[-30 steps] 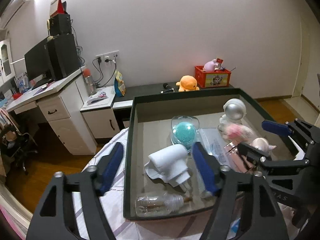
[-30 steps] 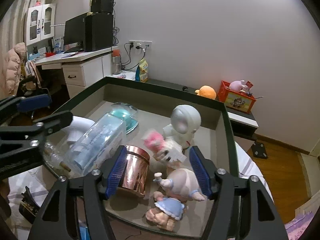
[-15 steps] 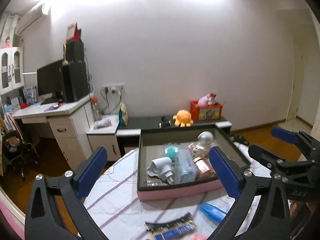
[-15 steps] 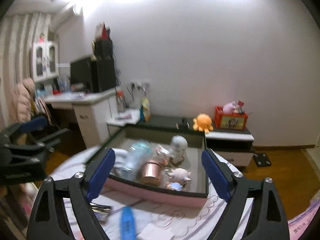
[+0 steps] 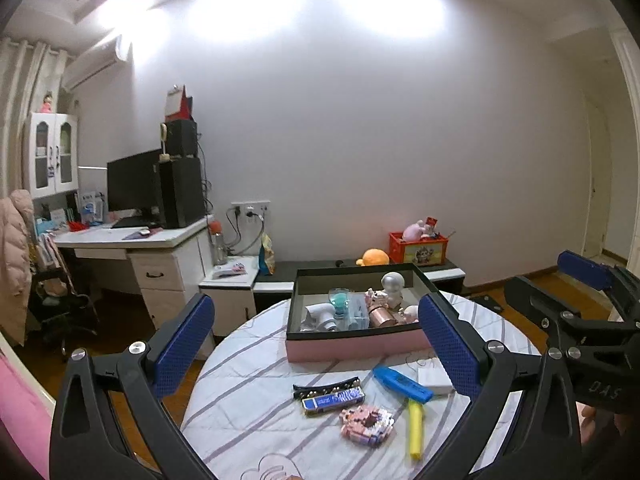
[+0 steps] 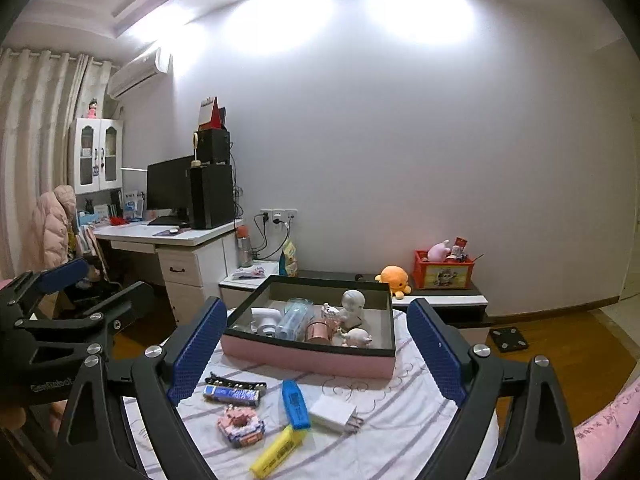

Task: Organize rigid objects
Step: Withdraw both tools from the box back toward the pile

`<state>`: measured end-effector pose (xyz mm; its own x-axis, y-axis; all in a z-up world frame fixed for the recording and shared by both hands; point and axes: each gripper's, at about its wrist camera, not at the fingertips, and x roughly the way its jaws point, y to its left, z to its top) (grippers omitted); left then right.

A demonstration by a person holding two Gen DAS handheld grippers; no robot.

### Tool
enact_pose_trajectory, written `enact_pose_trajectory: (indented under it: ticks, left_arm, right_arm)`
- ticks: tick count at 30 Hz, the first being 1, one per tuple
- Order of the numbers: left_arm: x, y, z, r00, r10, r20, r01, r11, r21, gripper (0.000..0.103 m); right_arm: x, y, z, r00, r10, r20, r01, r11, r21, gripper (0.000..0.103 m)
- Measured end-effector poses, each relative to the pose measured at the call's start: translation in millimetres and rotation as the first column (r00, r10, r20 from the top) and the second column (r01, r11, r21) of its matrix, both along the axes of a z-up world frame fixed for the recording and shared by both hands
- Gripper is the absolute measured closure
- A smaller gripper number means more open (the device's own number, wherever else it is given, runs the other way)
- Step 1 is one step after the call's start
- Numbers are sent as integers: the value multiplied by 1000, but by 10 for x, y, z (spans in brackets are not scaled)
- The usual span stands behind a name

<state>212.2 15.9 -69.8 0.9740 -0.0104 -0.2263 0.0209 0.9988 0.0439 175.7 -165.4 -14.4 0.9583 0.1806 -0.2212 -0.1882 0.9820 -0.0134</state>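
A pink box with a dark rim (image 5: 352, 350) (image 6: 308, 354) stands on the round striped table and holds a white astronaut figure (image 5: 392, 282) (image 6: 354, 302), a copper cup (image 6: 318, 330), a white charger and other small items. In front of it lie a blue highlighter (image 5: 402, 378) (image 6: 295, 402), a yellow highlighter (image 5: 414, 428) (image 6: 276, 452), a white plug adapter (image 6: 334, 410), a pink block toy (image 5: 366, 426) (image 6: 240, 426), a blue pack (image 5: 332, 398) (image 6: 232, 394) and a black hair clip (image 5: 326, 384). My left gripper (image 5: 316, 348) and right gripper (image 6: 314, 354) are open and empty, held back above the table's near side.
A white desk (image 5: 132, 240) with a monitor and speakers stands at the left. A low dark cabinet (image 6: 440, 300) behind the table carries an orange plush and a red toy crate. A black office chair (image 5: 64, 308) is at the left, over wooden floor.
Both grippers have pulled far back and up from inside the box and opened wider. The whole table and the loose items in front of the box have come into view.
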Motion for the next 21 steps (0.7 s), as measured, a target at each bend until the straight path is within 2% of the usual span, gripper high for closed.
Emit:
enact_pose_trajectory:
  ticks: [3, 11, 17, 21]
  left_arm:
    - [-147, -10, 2, 1000, 12, 15, -12, 1000, 14, 0]
    - [-263, 9, -32, 1000, -4, 18, 4, 1000, -5, 0]
    - [-176, -3, -226, 998, -20, -52, 20, 1000, -17, 0]
    - [-18, 26, -467, 990, -24, -142, 22, 1000, -14, 0]
  right_arm:
    - [-115, 12, -16, 1000, 4, 4, -4, 1000, -1, 10]
    - [-281, 4, -93, 1000, -9, -7, 9, 1000, -17, 10]
    - [-244, -9, -260, 999, -20, -46, 19, 999, -30, 10]
    - [-95, -59, -459, 993, -31, -111, 27, 999, -33, 10]
